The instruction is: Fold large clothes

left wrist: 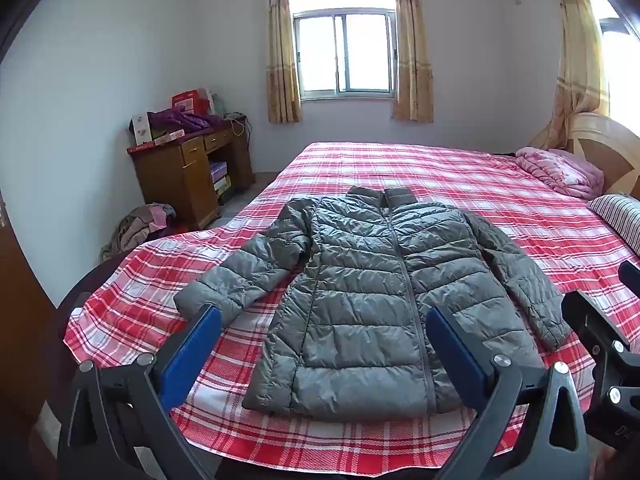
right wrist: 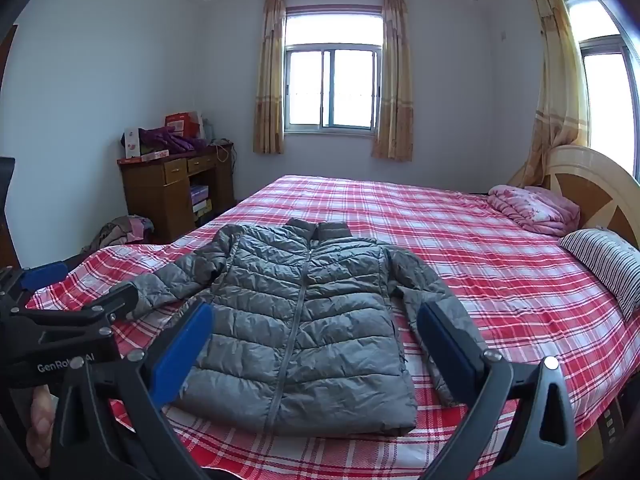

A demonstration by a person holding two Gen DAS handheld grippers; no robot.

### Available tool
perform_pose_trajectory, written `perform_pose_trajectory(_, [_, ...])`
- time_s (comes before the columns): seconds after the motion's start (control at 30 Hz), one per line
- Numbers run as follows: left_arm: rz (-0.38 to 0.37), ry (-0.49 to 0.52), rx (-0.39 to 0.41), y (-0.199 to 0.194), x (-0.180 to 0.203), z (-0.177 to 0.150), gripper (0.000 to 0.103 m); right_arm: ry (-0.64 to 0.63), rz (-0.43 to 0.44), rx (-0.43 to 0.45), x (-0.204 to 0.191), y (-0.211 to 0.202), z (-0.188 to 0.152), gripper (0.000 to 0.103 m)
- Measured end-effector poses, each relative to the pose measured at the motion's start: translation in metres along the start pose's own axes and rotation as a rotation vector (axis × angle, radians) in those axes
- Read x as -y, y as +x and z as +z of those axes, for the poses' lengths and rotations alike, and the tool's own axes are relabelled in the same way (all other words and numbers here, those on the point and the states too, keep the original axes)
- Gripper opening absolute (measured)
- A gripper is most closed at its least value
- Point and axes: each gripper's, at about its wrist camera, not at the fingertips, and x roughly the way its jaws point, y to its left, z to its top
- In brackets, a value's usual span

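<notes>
A grey quilted puffer jacket [left wrist: 360,272] [right wrist: 304,360] lies flat and zipped on the red plaid bed [left wrist: 440,176] [right wrist: 440,232]. Its collar points away from me and both sleeves are spread out to the sides. My left gripper [left wrist: 323,314] hovers over the near hem, open, with its blue pads wide apart and nothing between them. My right gripper [right wrist: 315,312] is open too, above the hem and a little further right. Neither touches the jacket. In the right wrist view the left gripper [right wrist: 80,284] shows at the left edge, with a hand below it.
A folded pink quilt [left wrist: 560,172] and a striped pillow [left wrist: 616,216] lie by the wooden headboard [right wrist: 592,184] on the right. A wooden desk [left wrist: 188,176] with boxes and purple clothing stands in the left corner. A heap of clothes [left wrist: 136,228] lies on the floor beside it.
</notes>
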Motion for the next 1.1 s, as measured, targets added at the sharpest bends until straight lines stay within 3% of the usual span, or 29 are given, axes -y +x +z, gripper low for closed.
perform_pose_trajectory(0.17, [-0.014, -0.053, -0.006, 0.004, -0.008, -0.002, 0.102, 0.0, 0.001, -0.003, 0.004, -0.002, 0.001, 0.103])
perform_pose_trajectory(1.1, [0.015, -0.078, 0.014, 0.006, -0.019, 0.003, 0.102, 0.017, 0.024, -0.028, -0.002, 0.008, -0.006, 0.103])
